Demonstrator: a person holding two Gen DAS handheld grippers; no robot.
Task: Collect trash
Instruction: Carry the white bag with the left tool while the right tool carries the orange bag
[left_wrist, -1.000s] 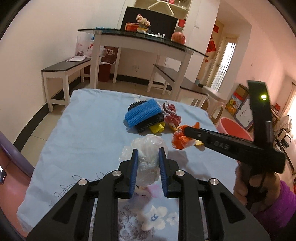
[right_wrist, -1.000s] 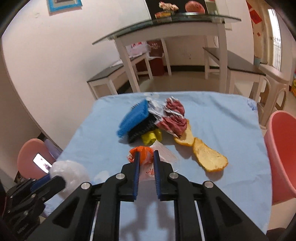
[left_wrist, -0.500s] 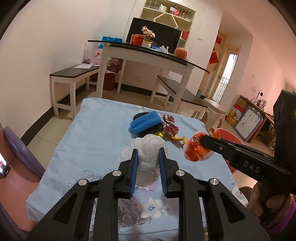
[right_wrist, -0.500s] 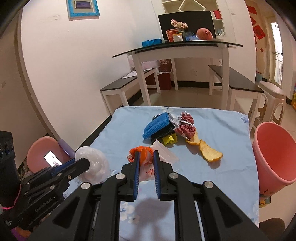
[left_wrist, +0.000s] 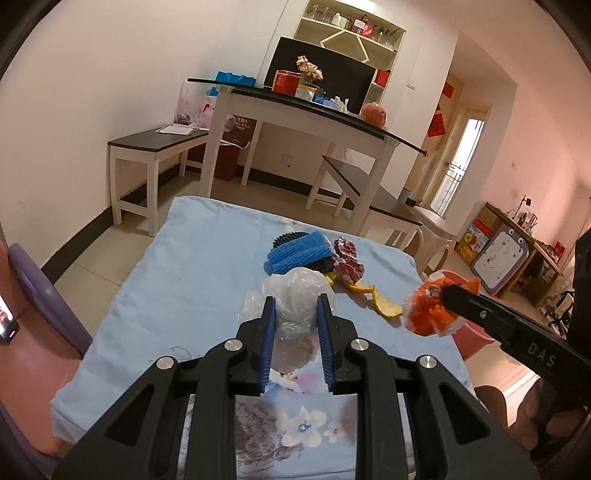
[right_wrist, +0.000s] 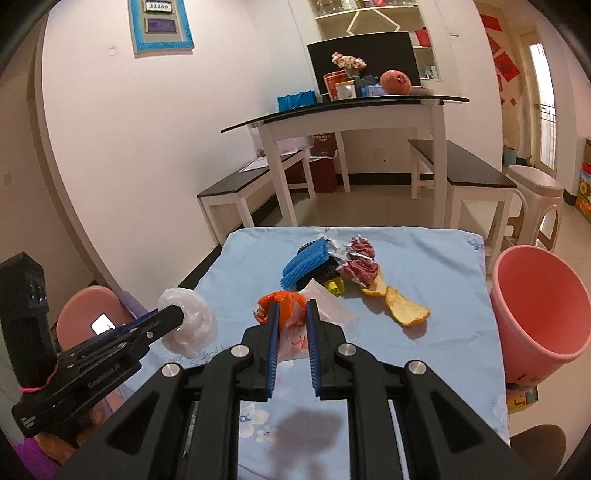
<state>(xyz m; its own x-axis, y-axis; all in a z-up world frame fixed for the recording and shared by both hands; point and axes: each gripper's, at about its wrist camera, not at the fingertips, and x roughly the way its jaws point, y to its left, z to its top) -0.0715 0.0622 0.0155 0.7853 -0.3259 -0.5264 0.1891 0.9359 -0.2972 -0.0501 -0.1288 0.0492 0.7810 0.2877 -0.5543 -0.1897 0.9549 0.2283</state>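
Worktop: we see a low worktop (right_wrist: 436, 254) under a pale blue floral cloth, in a dining room with white benches behind it.
Left hand-held gripper (left_wrist: 296, 320): narrow, pressing a crumpled clear plastic bag (left_wrist: 295, 291) between its blue pads, held clear above the cloth.
Right hand-held gripper (right_wrist: 291, 321): nearly closed on an orange plastic bag (right_wrist: 282, 304) with clear film trailing from it, also off the cloth.
Pink bin (right_wrist: 539, 306): we find it standing off the worktop's right edge, mouth tipped toward us; it lies right of both loads, and the right hand-held gripper is the nearer one.
Coming move, as we judge it: carry the orange bag rightward over the rim first, then the clear bag.
Remaining pile: farther up the cloth lie orange peels (right_wrist: 404, 308), a yellow scrap (right_wrist: 334, 285), red-and-silver wrappers (right_wrist: 360, 264), and blue foam netting (right_wrist: 304, 262) over black netting.
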